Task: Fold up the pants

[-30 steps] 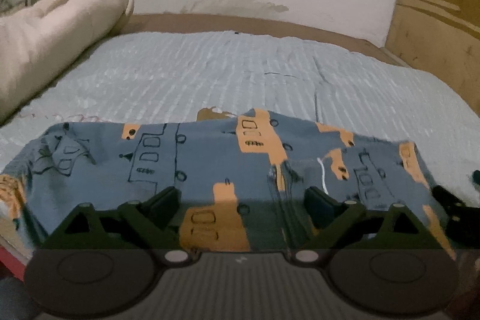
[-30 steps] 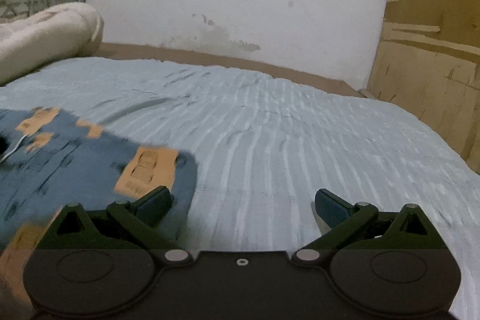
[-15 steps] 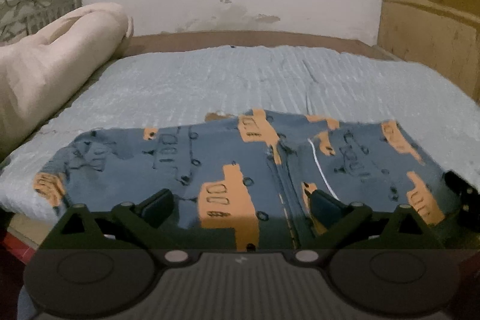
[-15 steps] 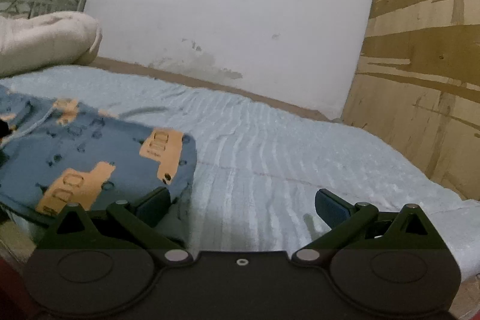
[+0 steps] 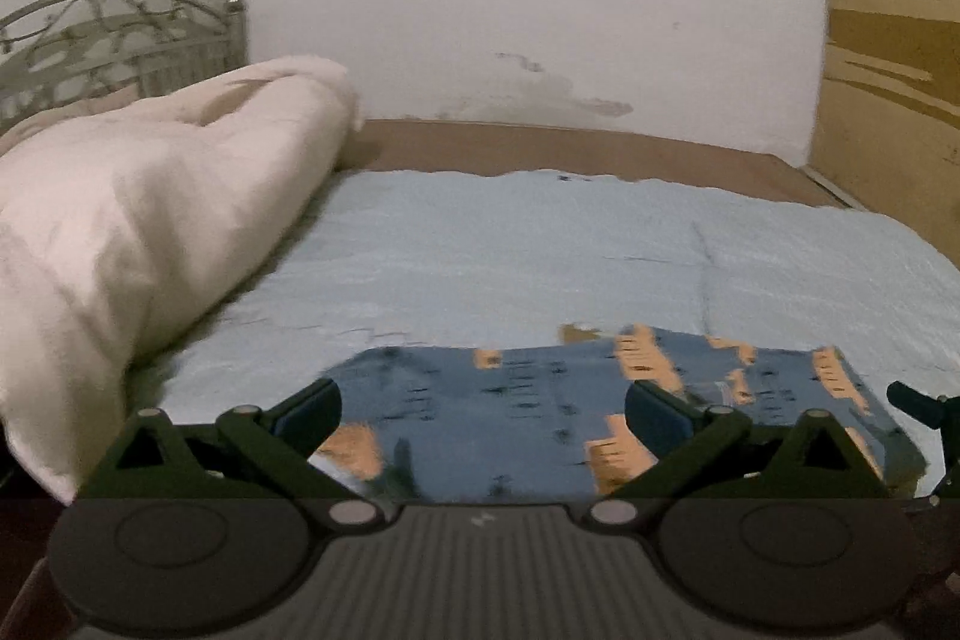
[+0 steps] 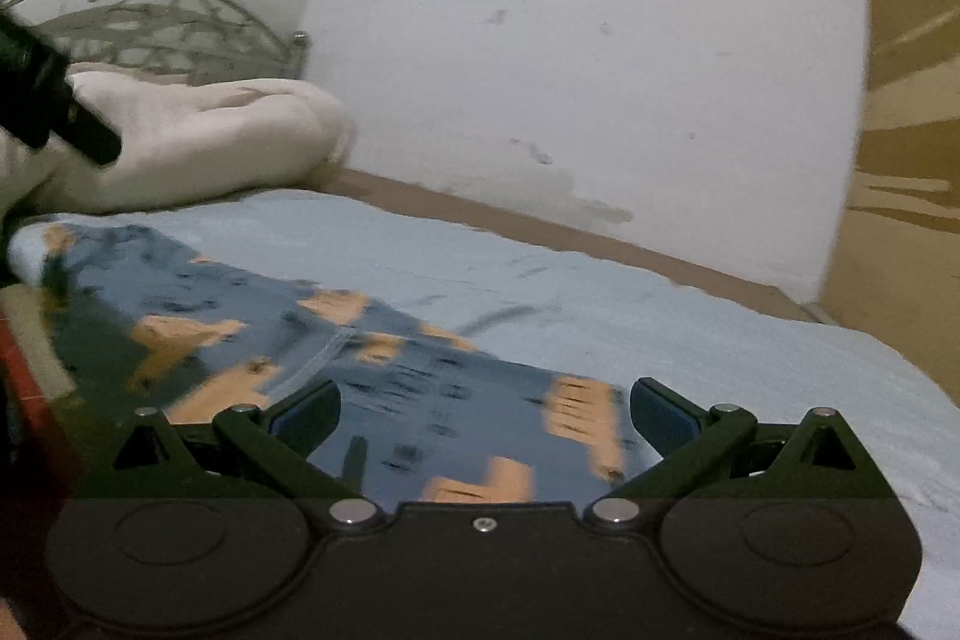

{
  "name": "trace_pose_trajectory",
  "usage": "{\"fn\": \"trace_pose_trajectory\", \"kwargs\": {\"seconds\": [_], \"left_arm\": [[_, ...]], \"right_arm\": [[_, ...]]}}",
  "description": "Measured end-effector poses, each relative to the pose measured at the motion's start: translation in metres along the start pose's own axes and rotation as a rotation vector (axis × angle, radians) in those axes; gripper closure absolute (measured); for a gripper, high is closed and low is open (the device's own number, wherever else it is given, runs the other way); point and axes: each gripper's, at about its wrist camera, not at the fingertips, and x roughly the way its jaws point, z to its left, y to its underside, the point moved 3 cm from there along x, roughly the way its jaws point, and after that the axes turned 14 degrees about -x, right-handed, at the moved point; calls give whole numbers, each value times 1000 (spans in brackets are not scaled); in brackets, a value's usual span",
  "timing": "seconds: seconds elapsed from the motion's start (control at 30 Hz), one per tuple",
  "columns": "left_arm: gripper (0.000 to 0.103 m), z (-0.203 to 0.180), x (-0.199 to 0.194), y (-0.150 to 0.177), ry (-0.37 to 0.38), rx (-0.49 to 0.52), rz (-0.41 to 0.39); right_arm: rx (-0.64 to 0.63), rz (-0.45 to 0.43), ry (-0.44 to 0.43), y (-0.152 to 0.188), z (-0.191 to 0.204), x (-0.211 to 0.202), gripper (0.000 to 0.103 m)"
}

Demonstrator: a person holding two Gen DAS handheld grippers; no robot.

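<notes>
Since the earlier frame both views have pulled back from the pants (image 5: 576,412). From the left wrist, the left hand-held gripper (image 5: 483,415) stands apart, empty, above the pants by the bed's (image 5: 540,250) near edge. From the right wrist, the right hand-held gripper (image 6: 485,412) is apart too; I judge the next fold needs a fresh grasp, with free sheet beyond the pants.

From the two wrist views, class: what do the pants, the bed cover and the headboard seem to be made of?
Pants: soft matte printed cloth, probably cotton knit; lies limp, seam visible. Bed cover: pale blue textured fabric with faint ribbing, likely woven or quilted. Headboard: metal, dull grey; thin curled bars and a knob.
</notes>
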Motion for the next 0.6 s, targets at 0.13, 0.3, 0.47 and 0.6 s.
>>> {"fn": "trace_pose_trajectory", "kwargs": {"seconds": [0.13, 0.3, 0.47, 0.6], "left_arm": [[1, 28, 5, 10, -30, -50, 0], [1, 57, 27, 31, -10, -147, 26], [1, 75, 52, 41, 17, -200, 19], [1, 92, 71, 39, 78, -255, -13]], "right_arm": [[-32, 14, -33, -7, 24, 12, 1], [-45, 26, -37, -5, 39, 16, 1], [-35, 9, -24, 0, 38, 16, 1], [-24, 2, -4, 3, 41, 15, 1]]}}
